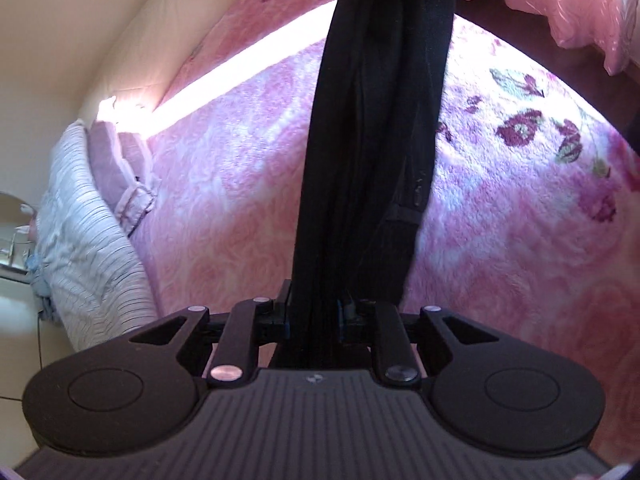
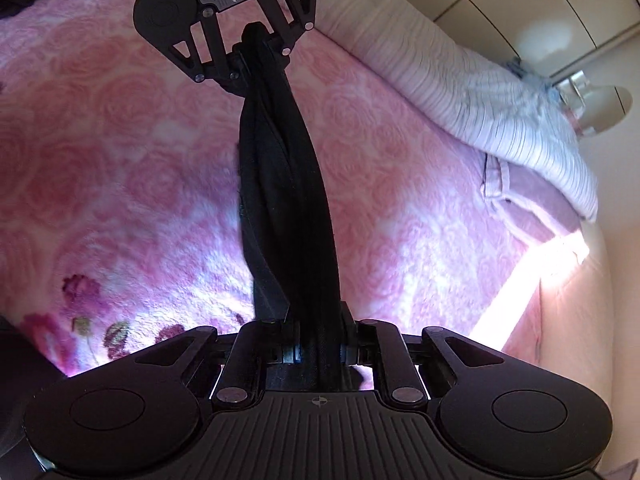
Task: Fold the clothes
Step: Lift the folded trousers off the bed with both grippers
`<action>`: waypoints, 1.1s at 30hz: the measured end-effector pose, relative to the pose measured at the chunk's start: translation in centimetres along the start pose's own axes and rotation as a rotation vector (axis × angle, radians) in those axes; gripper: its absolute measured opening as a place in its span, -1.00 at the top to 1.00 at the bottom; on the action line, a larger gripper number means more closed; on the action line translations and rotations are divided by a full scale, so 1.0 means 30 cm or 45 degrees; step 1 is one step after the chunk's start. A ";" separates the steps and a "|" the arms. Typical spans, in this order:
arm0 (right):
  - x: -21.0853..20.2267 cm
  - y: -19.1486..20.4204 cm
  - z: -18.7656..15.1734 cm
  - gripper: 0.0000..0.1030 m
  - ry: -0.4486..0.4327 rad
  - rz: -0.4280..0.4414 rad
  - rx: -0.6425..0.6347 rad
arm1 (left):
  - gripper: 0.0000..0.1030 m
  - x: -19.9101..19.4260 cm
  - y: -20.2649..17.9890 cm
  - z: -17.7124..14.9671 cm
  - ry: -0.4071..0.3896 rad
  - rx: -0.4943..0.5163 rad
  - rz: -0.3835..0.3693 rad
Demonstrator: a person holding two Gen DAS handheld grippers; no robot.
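Black garment (image 1: pixel 372 168), bunched into a ropelike strand, stretched between left gripper (image 1: pixel 314 312) and right gripper (image 2: pixel 318 350), both clamped on it, above fluffy pink rose-patterned blanket (image 1: pixel 224 200); striped pillow (image 1: pixel 84 248) at 9 o'clock.

The black garment (image 1: pixel 368 152) is a matt, soft woven cloth, bunched into ropey folds. Under it the pink rose-print blanket (image 1: pixel 500 220) looks thick and fuzzy, proper fleece pile. Both grippers, left (image 1: pixel 314 312) and right (image 2: pixel 318 350), are matt black plastic with ribbed tops and shiny little metal pivot pins. The striped pillow (image 2: pixel 500 92) is smooth, crinkled cotton-looking fabric.
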State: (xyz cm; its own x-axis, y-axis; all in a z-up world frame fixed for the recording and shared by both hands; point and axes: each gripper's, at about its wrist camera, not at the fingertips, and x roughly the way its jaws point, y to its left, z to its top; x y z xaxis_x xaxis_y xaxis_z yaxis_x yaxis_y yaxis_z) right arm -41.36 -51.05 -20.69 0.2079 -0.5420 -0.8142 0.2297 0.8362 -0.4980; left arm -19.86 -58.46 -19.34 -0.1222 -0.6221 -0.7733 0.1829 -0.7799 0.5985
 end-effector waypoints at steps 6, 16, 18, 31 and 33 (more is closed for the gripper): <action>-0.141 -0.030 0.006 0.73 -0.052 -0.010 -0.061 | 0.67 -0.131 0.019 0.076 0.030 -0.017 0.053; -0.211 -0.232 -0.285 0.73 -0.177 0.063 -0.036 | 0.67 -0.113 0.039 0.446 0.178 -0.062 0.053; -0.215 -0.297 -0.369 0.73 -0.200 0.088 -0.031 | 0.67 -0.082 0.046 0.555 0.200 -0.075 0.029; -0.211 -0.701 -0.768 0.73 -0.049 0.030 -0.031 | 0.67 0.171 0.226 1.046 0.013 -0.057 -0.009; -0.208 -0.749 -0.801 0.73 -0.013 -0.013 0.002 | 0.67 0.215 0.269 1.096 -0.039 -0.029 0.003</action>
State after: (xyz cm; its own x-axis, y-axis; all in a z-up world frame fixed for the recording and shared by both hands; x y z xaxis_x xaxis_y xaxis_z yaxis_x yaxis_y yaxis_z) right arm -70.67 -64.45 -11.61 0.2154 -0.5516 -0.8058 0.2336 0.8303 -0.5059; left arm -51.24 -71.00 -12.63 -0.1515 -0.6262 -0.7648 0.2053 -0.7768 0.5954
